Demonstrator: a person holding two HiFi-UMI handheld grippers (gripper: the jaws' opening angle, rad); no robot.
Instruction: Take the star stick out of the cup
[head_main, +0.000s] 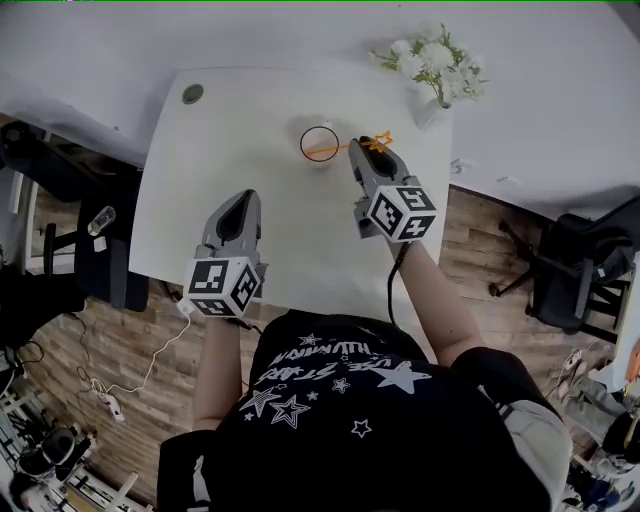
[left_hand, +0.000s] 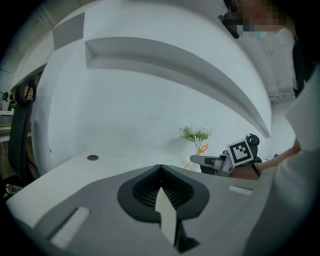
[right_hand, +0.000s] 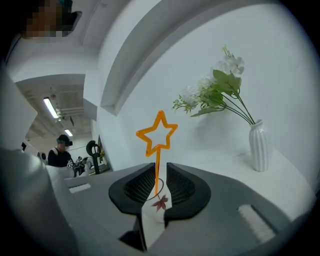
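Observation:
A white cup (head_main: 320, 143) stands near the far middle of the white table (head_main: 250, 120). The orange star stick (head_main: 380, 142) leans out of it to the right. My right gripper (head_main: 362, 146) reaches in from the right, its jaws on either side of the stick. In the right gripper view the star (right_hand: 158, 132) rises above the right gripper (right_hand: 160, 172). The thin stem runs down between the pads with a gap showing, so the jaws are open. The cup (right_hand: 159, 205) shows below, with a leaf print. My left gripper (head_main: 243, 198) hovers over the near table, shut and empty.
A white vase of flowers (head_main: 435, 70) stands at the table's far right corner, close behind the cup. A round grommet (head_main: 193, 93) sits at the far left. Office chairs flank the table on the wooden floor. Another person stands in the distance in the right gripper view.

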